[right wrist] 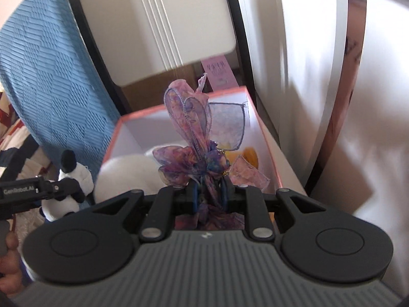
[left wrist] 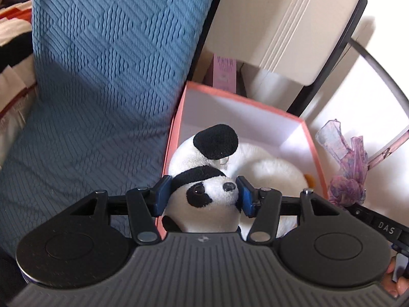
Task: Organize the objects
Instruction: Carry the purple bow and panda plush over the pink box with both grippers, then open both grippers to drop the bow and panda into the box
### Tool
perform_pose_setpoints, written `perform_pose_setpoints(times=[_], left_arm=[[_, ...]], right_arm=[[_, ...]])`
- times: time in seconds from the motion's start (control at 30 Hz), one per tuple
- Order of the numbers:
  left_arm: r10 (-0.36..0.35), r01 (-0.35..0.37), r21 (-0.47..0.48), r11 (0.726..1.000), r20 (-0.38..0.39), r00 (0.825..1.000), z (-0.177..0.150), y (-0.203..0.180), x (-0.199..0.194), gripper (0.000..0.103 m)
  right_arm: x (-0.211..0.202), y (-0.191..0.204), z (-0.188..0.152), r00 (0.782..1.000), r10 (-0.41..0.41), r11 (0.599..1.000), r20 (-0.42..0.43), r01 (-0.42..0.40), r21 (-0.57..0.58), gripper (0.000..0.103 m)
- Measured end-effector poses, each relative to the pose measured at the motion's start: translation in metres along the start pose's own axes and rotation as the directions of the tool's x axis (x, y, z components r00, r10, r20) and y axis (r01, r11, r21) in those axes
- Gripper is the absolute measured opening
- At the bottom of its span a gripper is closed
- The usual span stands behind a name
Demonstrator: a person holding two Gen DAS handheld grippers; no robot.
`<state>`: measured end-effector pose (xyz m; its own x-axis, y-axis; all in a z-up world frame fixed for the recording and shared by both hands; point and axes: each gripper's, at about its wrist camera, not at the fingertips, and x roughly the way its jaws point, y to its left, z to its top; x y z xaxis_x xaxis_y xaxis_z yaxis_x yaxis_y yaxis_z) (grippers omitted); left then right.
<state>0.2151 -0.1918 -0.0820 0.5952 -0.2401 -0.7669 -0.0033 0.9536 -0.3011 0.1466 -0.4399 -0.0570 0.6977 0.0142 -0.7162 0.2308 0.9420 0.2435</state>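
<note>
Both tongs are loaded: left gripper (left wrist: 203, 195) clamps the panda plush (left wrist: 204, 192) by the head, keeping its body hanging free over the pink box (left wrist: 310, 138); right gripper (right wrist: 209, 197) is pinched narrow on the purple organza ribbon bundle (right wrist: 196, 153), loops rising toward 12 o'clock. Box lies ahead, beside a blue cushion (left wrist: 102, 76) at 10 o'clock, a white plush (right wrist: 125, 176) already inside; both items appear bound for it

Home bedroom, blue textured pillow (left wrist: 107, 58), patterned quilt (left wrist: 12, 25), pale padded headboard (left wrist: 288, 20)
</note>
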Motion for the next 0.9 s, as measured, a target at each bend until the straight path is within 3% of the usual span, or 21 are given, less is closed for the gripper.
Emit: perform_pose_setpoints(times=[0.27, 0.3, 0.4, 0.6, 0.9], left_arm=[[0.006, -0.006, 0.003, 1.000, -0.035, 0.999, -0.001, 0.006, 0.008, 0.062], [0.003, -0.003, 0.011, 1.000, -0.046, 0.999, -0.001, 0.006, 0.007, 0.063], [0.008, -0.005, 0.048, 0.999, -0.079, 0.997, 0.002, 0.006, 0.006, 0.073], [-0.021, 0.026, 0.077, 0.997, -0.072, 0.997, 0.006, 0.013, -0.018, 0.080], [-0.102, 0.095, 0.108, 0.990, 0.060, 0.993, 0.017, 0.018, -0.103, 0.080]], right_arm=[[0.016, -0.002, 0.001, 0.999, 0.020, 1.000, -0.042, -0.019, 0.023, 0.027], [0.017, -0.001, 0.003, 0.999, 0.028, 0.999, -0.042, -0.027, 0.024, 0.034], [0.012, 0.003, 0.007, 1.000, 0.019, 1.000, -0.021, -0.019, 0.017, 0.078], [-0.016, 0.013, 0.017, 0.999, 0.031, 0.999, 0.035, -0.031, 0.019, 0.079], [-0.095, 0.051, 0.030, 0.985, 0.078, 0.997, 0.154, -0.080, 0.009, 0.079]])
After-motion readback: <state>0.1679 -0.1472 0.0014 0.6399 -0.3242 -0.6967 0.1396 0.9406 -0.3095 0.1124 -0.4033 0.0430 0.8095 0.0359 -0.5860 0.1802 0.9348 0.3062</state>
